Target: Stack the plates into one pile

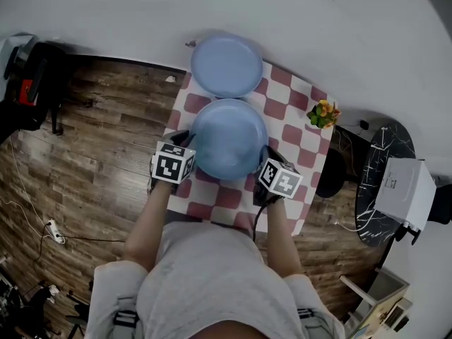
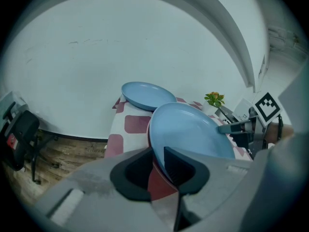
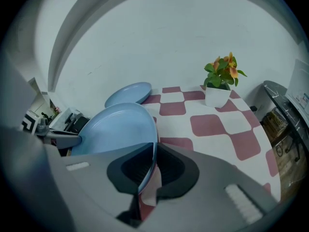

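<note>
Stands at the near edge of the checked cloth [image 1: 227,198], a gripper in each hand, both angled down toward it. Pinches the right rim of the near plate [image 1: 227,138] with the right gripper [image 1: 267,162], jaws drawn narrow, the thin blue edge caught between the pads. Has the left gripper [image 1: 185,141] at the opposite, left rim: jaws parted, rim lying in the gap against one pad, clear space at the other, no squeeze from that side. Has that plate over the near half of the cloth, between the two tools, tilted a little in the left gripper view; base on the cloth or just above it: cannot tell. Has the far plate [image 1: 226,66] lying flat at the cloth's far edge, just beyond the near plate and not under it. Has a small potted plant [image 1: 323,113], orange flowers in a white pot, at the cloth's far right corner, well apart from both grippers.
</note>
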`<state>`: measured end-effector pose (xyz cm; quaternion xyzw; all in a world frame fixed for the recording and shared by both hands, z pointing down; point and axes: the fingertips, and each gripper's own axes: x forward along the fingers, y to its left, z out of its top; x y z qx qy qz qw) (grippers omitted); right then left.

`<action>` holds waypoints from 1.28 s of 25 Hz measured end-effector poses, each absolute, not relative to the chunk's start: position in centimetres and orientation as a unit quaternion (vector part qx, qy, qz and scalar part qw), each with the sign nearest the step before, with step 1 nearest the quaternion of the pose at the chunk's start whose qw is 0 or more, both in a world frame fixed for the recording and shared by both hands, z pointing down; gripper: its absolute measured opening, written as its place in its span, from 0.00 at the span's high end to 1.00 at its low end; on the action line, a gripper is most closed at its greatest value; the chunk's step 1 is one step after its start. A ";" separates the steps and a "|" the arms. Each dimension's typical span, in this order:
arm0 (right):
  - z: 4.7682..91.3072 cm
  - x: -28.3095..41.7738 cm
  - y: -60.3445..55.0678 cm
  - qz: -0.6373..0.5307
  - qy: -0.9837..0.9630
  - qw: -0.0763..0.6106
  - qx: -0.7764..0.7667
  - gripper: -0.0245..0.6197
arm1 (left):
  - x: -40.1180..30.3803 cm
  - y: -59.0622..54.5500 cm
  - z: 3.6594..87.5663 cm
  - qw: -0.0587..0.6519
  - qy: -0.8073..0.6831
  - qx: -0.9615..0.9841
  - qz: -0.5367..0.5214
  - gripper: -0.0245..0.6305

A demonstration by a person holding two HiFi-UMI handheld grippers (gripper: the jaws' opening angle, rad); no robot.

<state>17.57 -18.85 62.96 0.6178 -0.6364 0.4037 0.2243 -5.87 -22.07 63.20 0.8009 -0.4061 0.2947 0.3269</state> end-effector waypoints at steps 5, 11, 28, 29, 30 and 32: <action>63.8 17.5 -18.9 0.393 -0.631 0.243 0.623 0.91 | -5.9 -22.1 63.3 0.326 -0.404 0.806 0.284 0.80; 63.4 17.2 -19.0 0.369 -0.639 0.246 0.628 0.89 | -5.7 -22.0 62.9 0.328 -0.402 0.812 0.268 0.74; 48.2 14.8 -21.7 0.189 -0.739 0.084 0.641 0.96 | -8.2 -25.3 49.3 0.173 -0.460 0.865 0.101 0.96; 46.9 14.6 -21.8 0.172 -0.746 0.071 0.640 0.96 | -8.3 -25.4 48.0 0.156 -0.460 0.869 0.089 0.96; 45.6 14.4 -21.9 0.156 -0.751 0.060 0.639 0.96 | -8.5 -25.5 46.7 0.140 -0.461 0.873 0.077 0.96; 43.4 14.1 -22.0 0.128 -0.759 0.039 0.637 0.96 | -8.8 -25.6 44.5 0.110 -0.462 0.878 0.056 0.96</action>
